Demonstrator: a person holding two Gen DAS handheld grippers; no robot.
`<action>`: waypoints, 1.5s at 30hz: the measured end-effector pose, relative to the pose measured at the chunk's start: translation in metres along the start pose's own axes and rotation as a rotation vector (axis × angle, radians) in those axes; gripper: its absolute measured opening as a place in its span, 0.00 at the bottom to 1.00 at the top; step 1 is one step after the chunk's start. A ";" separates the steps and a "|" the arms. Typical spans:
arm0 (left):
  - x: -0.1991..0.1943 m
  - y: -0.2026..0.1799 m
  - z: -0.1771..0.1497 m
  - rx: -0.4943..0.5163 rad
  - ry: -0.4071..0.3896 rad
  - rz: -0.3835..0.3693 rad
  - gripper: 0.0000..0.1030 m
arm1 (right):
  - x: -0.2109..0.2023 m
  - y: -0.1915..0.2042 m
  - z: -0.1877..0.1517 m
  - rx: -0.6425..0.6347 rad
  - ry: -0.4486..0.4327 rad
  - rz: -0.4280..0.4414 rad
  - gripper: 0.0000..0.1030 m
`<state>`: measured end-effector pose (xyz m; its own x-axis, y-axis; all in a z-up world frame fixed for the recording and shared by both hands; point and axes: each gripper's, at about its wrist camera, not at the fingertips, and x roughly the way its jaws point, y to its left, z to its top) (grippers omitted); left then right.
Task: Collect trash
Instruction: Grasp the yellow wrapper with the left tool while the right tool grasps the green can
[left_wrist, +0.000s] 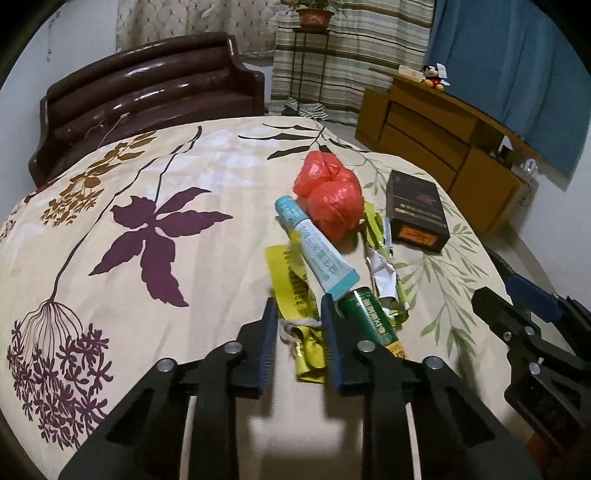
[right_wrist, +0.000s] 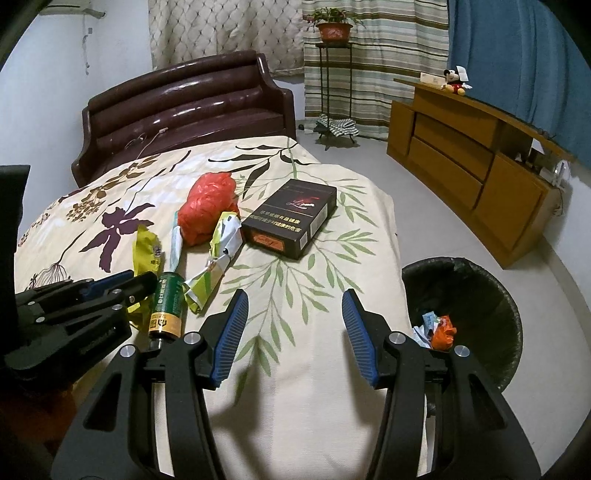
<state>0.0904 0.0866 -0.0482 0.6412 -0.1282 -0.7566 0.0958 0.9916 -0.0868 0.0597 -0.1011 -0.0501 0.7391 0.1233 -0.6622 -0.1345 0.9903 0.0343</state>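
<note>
On the bed (left_wrist: 129, 302), whose cover is cream with printed leaves, the trash lies in a loose heap. In the left wrist view the left claw (left_wrist: 299, 314) sits at 6 o'clock with its jaws drawn close together around a crumpled yellow wrapper (left_wrist: 299, 295); the pads look pressed on it, with a bit of white string between them. Just beside its right finger lies a green tube (left_wrist: 369, 317), and a pale blue tube (left_wrist: 317, 251) runs toward 12 o'clock, touching a bunched red plastic bag (left_wrist: 328, 195). At 2 o'clock from the bag lies a dark box (left_wrist: 417, 210), with torn green-and-white wrappers (left_wrist: 384, 273) between

In the right wrist view the right claw (right_wrist: 291, 314) hangs partly open over bare bed cover, with nothing between its jaws. The dark box is at 12 o'clock from it, the red bag at 11, the green tube at 9. On the floor at 3 o'clock stands a black-lined trash bin (right_wrist: 487, 295) with some scraps already inside
</note>
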 end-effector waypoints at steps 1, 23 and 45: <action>0.000 -0.001 0.000 0.008 -0.004 0.002 0.22 | 0.000 0.000 0.000 0.001 0.001 0.000 0.50; -0.042 0.060 -0.016 -0.057 -0.052 0.070 0.22 | 0.000 0.052 -0.004 -0.080 0.018 0.082 0.48; -0.050 0.089 -0.032 -0.096 -0.048 0.075 0.22 | 0.022 0.101 -0.010 -0.176 0.101 0.117 0.30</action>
<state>0.0418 0.1814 -0.0387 0.6794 -0.0521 -0.7319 -0.0255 0.9952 -0.0945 0.0556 0.0011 -0.0684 0.6429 0.2211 -0.7333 -0.3353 0.9421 -0.0099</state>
